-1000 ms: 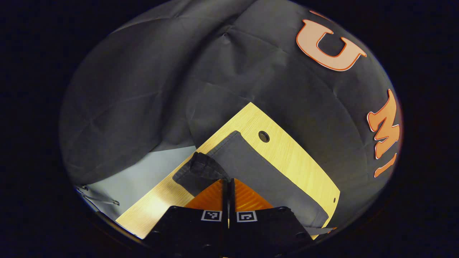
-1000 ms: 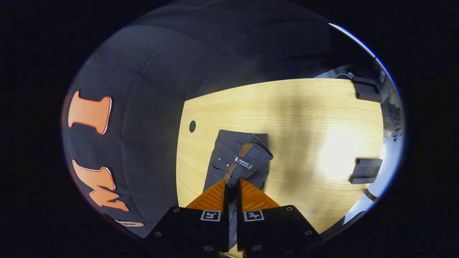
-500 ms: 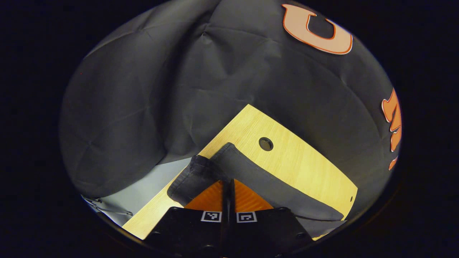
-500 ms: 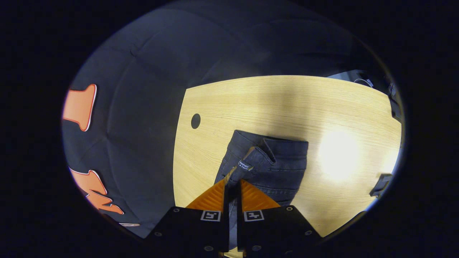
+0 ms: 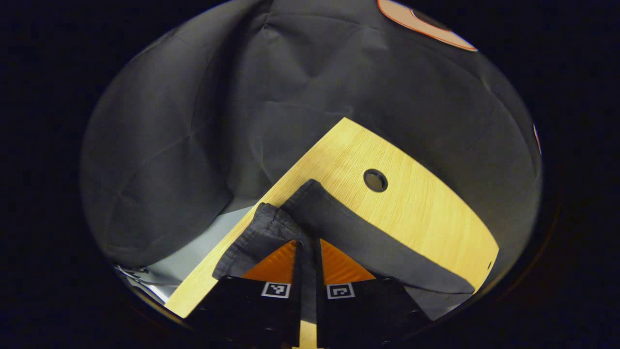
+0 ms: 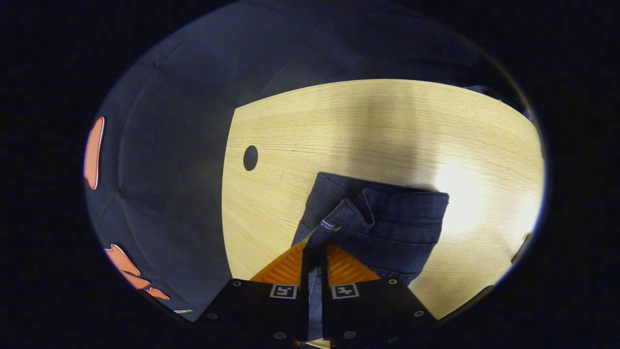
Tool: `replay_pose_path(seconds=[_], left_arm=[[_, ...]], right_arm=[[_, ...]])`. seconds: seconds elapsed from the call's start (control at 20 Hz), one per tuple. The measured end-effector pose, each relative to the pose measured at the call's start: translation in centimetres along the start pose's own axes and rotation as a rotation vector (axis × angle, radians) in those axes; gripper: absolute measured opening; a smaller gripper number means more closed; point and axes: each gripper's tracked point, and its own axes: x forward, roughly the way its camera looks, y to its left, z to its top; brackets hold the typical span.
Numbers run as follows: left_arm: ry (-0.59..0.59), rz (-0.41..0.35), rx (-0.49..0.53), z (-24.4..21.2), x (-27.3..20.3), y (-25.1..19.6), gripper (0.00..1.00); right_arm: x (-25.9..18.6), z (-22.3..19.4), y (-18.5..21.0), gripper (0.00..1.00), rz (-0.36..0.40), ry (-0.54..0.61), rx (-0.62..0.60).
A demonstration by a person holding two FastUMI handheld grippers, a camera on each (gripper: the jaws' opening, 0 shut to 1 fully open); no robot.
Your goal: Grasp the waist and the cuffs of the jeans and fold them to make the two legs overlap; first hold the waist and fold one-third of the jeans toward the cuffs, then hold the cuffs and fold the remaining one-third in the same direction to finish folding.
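Observation:
Dark grey jeans lie on the wooden table (image 5: 426,213). In the left gripper view, the cuff end (image 5: 259,232) bunches just ahead of my left gripper (image 5: 307,242), which is shut on it with dark fabric filling the narrow gap between the fingers. One leg (image 5: 382,247) runs off to the right along the table. In the right gripper view, my right gripper (image 6: 315,245) is shut on the waist (image 6: 387,218). The waistband is folded over and spreads to the right, a small label (image 6: 329,225) showing near the fingertips.
A round cable hole (image 5: 375,180) (image 6: 250,158) sits in the table near its edge. The table's corner and left edge lie close to the cuffs, with pale floor (image 5: 193,252) below. The black cloth wall (image 6: 169,169) stands behind the table.
Both grippers have tipped down toward the table with the jeans in them. The waist now lies wider and flatter to the right. The gap between the left fingers looks slightly wider.

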Motion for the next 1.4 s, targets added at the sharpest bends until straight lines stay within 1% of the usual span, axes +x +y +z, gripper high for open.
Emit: replay_pose_path(seconds=[0.05,0.15,0.25,0.3,0.35,0.4,0.45,0.5,0.55,0.6,0.65,0.7,0.8,0.95,1.15,1.25,1.3,1.35,1.4], left_arm=[[-0.033,-0.025,-0.01,0.8,-0.4,-0.6,0.15],[-0.098,-0.057,0.001,3.1,-1.4,-2.0,0.47],[-0.159,-0.1,0.001,4.6,-3.2,-3.3,0.8],[-0.17,-0.097,0.018,4.7,-3.9,-3.2,0.8],[-0.179,-0.105,0.035,4.5,-4.8,-3.6,0.86],[-0.191,-0.119,0.06,4.5,-4.8,-4.4,0.94],[-0.23,-0.13,0.087,4.9,-5.7,-4.9,0.94],[-0.268,-0.14,0.117,5.4,-6.9,-5.6,0.95],[-0.312,-0.153,0.142,5.8,-8.2,-6.2,0.95],[-0.354,-0.168,0.164,5.9,-9.5,-6.9,0.94],[-0.395,-0.187,0.186,6.2,-10.8,-7.5,0.95],[-0.432,-0.196,0.213,6.3,-12.1,-8.1,0.94],[-0.508,-0.197,0.262,6.8,-14.6,-9.1,0.94],[-0.603,-0.244,0.284,7.4,-18.7,-11.4,0.94],[-0.713,-0.28,0.361,6.1,-24.2,-13.4,0.94],[-0.749,-0.308,0.385,5.3,-26.5,-14.8,0.94],[-0.759,-0.321,0.39,5.0,-27.1,-15.5,0.89],[-0.762,-0.335,0.397,4.4,-27.8,-16.3,0.93],[-0.767,-0.342,0.401,3.8,-28.2,-17.1,0.94]], right_arm=[[-0.3,0.0,0.2,0.13,0.015,0.005,-0.002],[-0.7,0.0,0.6,0.15,0.05,0.003,-0.021],[-1.5,0.6,2.8,0.22,0.148,-0.031,-0.029],[-2.1,1.4,3.7,0.38,0.179,-0.064,-0.03],[-2.9,2.2,4.2,0.41,0.2,-0.097,-0.039],[-3.5,2.8,4.0,0.49,0.204,-0.126,-0.058],[-4.4,3.3,3.3,0.52,0.196,-0.153,-0.077],[-5.0,3.7,2.5,0.6,0.179,-0.178,-0.107],[-5.3,4.1,1.8,0.65,0.16,-0.203,-0.141],[-5.7,4.4,0.8,0.64,0.131,-0.225,-0.18],[-5.9,4.7,-0.2,0.79,0.104,-0.244,-0.217],[-6.0,4.8,-1.3,0.86,0.073,-0.256,-0.245],[-6.1,4.9,-3.1,0.88,0.031,-0.264,-0.274],[-5.9,4.2,-5.2,0.88,-0.003,-0.25,-0.29],[-4.6,3.2,-8.0,0.93,-0.072,-0.226,-0.312],[-3.5,2.8,-8.4,0.95,-0.073,-0.215,-0.313],[-3.0,2.7,-8.2,0.95,-0.065,-0.215,-0.316],[-2.6,2.7,-8.2,0.95,-0.068,-0.219,-0.319],[-1.9,2.7,-8.0,0.95,-0.064,-0.223,-0.328]])
